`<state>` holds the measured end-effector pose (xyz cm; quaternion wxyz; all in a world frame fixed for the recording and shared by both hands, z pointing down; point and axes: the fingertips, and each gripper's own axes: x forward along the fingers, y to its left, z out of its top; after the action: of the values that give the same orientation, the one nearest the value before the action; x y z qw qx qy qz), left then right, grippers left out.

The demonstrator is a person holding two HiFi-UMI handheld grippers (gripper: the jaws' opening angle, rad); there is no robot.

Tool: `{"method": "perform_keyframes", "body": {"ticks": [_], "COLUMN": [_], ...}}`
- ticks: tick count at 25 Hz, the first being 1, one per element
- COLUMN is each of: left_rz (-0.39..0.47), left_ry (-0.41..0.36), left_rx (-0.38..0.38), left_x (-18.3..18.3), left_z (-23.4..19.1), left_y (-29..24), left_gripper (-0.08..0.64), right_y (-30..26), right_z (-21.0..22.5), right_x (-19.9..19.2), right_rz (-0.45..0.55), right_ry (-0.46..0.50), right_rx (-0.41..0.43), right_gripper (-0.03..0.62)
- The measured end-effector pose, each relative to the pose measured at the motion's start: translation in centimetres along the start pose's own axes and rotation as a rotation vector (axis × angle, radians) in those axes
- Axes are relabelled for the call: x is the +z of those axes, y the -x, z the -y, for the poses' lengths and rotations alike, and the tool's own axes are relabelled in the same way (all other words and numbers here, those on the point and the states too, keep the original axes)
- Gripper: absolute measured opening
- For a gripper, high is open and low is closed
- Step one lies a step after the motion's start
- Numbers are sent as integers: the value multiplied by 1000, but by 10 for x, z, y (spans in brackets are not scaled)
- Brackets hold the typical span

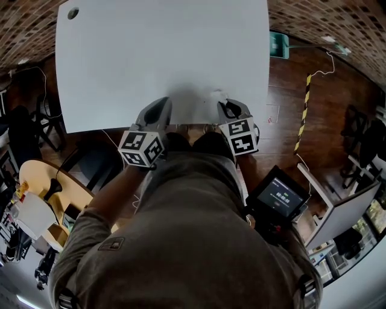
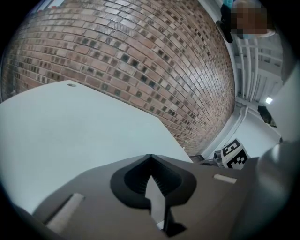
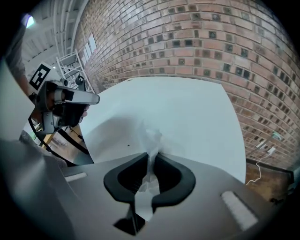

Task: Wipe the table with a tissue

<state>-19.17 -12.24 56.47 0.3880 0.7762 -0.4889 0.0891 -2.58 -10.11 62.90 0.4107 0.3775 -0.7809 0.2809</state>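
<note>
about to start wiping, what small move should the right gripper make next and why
Probably press the right gripper down so its crumpled white tissue meets the white rectangular table, ready to push forward. Its jaws are shut on the tissue at the near edge, and nearly the whole tabletop lies ahead.

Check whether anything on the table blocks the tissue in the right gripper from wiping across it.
Nothing visible does. The right gripper holds the tissue at the near edge of the table; the top ahead is bare except a small hole in its far left corner.
</note>
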Motion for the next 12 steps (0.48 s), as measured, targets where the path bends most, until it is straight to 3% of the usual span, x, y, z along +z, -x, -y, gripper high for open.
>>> {"method": "perform_keyframes", "body": {"ticks": [7, 12], "left_rz": [7, 5], "left_ry": [0, -10], "left_rx": [11, 14], "left_x": [7, 10], "left_z": [-6, -3], "left_y": [5, 3], "left_gripper": [2, 2], "right_y": [-10, -9], "right_z": [-41, -29], "right_x": [10, 10], "right_rz": [-1, 6], "right_ry": [47, 30], "right_rx": [84, 75], "right_gripper": [54, 54]}}
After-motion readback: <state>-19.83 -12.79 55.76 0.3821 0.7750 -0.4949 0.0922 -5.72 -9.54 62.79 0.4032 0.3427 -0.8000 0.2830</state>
